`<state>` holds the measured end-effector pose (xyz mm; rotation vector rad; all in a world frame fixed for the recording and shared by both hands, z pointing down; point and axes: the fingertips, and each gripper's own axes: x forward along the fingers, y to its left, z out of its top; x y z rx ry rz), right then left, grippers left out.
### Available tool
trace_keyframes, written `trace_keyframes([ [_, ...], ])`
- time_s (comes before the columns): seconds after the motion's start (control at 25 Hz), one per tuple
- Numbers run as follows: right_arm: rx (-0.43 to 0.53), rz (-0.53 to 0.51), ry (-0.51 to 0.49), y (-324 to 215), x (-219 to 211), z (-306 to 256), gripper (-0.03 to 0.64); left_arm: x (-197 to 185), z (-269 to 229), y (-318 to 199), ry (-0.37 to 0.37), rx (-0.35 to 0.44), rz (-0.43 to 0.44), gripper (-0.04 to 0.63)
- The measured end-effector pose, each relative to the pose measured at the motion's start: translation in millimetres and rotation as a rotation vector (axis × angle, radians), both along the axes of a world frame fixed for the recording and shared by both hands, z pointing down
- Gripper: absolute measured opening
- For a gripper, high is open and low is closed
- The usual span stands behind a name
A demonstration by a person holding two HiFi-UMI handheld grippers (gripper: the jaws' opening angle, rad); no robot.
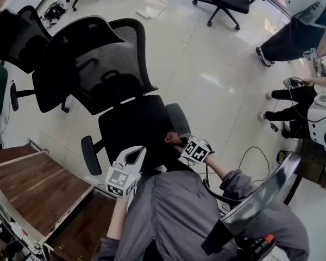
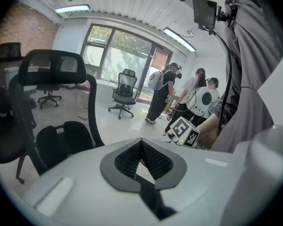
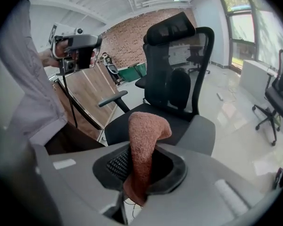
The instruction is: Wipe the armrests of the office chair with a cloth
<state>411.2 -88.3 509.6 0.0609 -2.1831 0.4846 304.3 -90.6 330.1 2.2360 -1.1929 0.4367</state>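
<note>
Two grippers are up over the office chair [image 1: 131,125]; the right gripper [image 3: 142,172] has its fingers [image 3: 115,166] closed tight on a rust-brown cloth [image 3: 144,138], which stands up out of the grip and folds over at the top, with a short tail hanging below; the left gripper [image 2: 141,146] has its fingers [image 2: 128,160] brought together at the tips with nothing between them; in the head view the right gripper holds the cloth low over the front right of the seat, just beside the near end of the grey-topped armrest [image 1: 178,118], though whether cloth and armrest touch cannot be told; the left gripper sits over the seat's front edge, apart from the other armrest [image 1: 90,154], which juts out dark and narrow on the opposite side; from the right gripper view the grey armrest pad lies just beyond the fingers to the right and the far armrest reaches out toward a wooden table [image 1: 37,185]; that table crowds the chair on the left, and a second black chair [image 1: 16,37] stands close behind the mesh backrest [image 1: 100,64], while the right side opens onto a wide stretch of pale glossy tiled floor [image 1: 206,64]; more chairs stand further off, cables trail on the tiles, and several people [image 2: 162,95] stand well apart near tall windows [image 2: 111,55]; a brick wall [image 3: 127,32] closes the side behind the table
</note>
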Motion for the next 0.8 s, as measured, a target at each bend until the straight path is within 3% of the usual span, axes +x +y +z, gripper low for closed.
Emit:
trace_keyframes([
  [0.16,0.041,0.004,-0.02,-32.0,-11.4,0.5,0.057,3.5,5.6,10.9,-0.03,-0.013,0.002,0.015],
  [0.36,0.122,-0.006,-0.028,-94.7,-23.7,2.4,0.057,20.8,21.0,24.2,-0.145,-0.011,0.09,0.015],
  [0.6,0.186,0.031,-0.009,-159.6,-23.6,1.3,0.057,32.2,21.9,31.6,-0.124,-0.026,0.099,0.015],
  [0.8,0.193,0.038,0.003,-167.9,-33.0,11.2,0.057,28.4,30.4,42.0,-0.106,-0.041,0.084,0.015],
])
